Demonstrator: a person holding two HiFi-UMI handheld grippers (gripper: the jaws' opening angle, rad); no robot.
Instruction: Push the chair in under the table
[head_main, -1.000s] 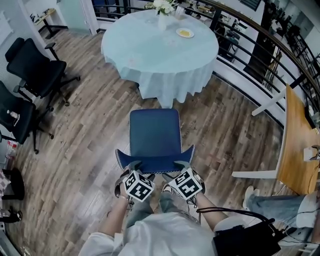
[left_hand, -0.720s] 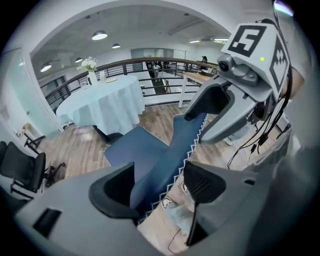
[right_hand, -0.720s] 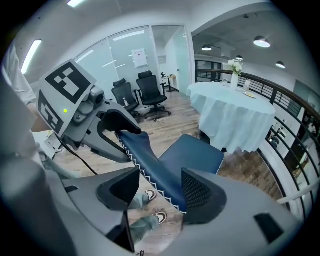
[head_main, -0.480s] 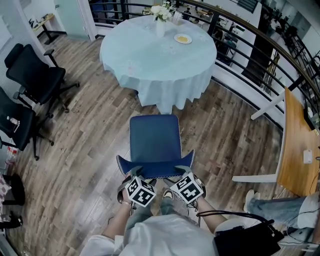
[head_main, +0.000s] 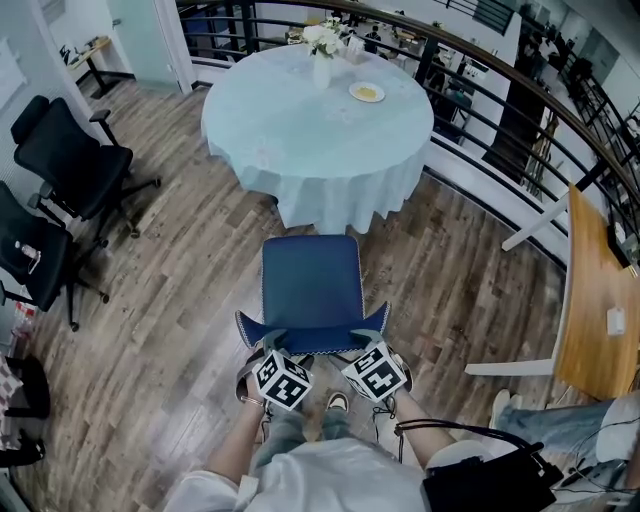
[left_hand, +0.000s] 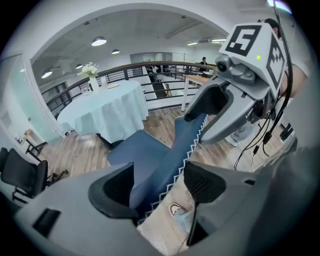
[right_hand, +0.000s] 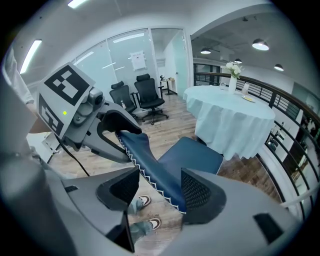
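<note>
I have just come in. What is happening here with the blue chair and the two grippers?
A person stands behind the blue chair, holding a gripper in each hand. The left gripper and the right gripper each have their jaws closed on the top edge of the backrest. The chair faces the round table, which is covered with a light cloth. The front of the seat is just short of the cloth's hanging edge, so the chair is not yet under the table.

Chair (head_main: 311, 285) legs hidden beneath its seat

No legible text anywhere, wall notice (right_hand: 139, 58) blurred (too small)
</note>
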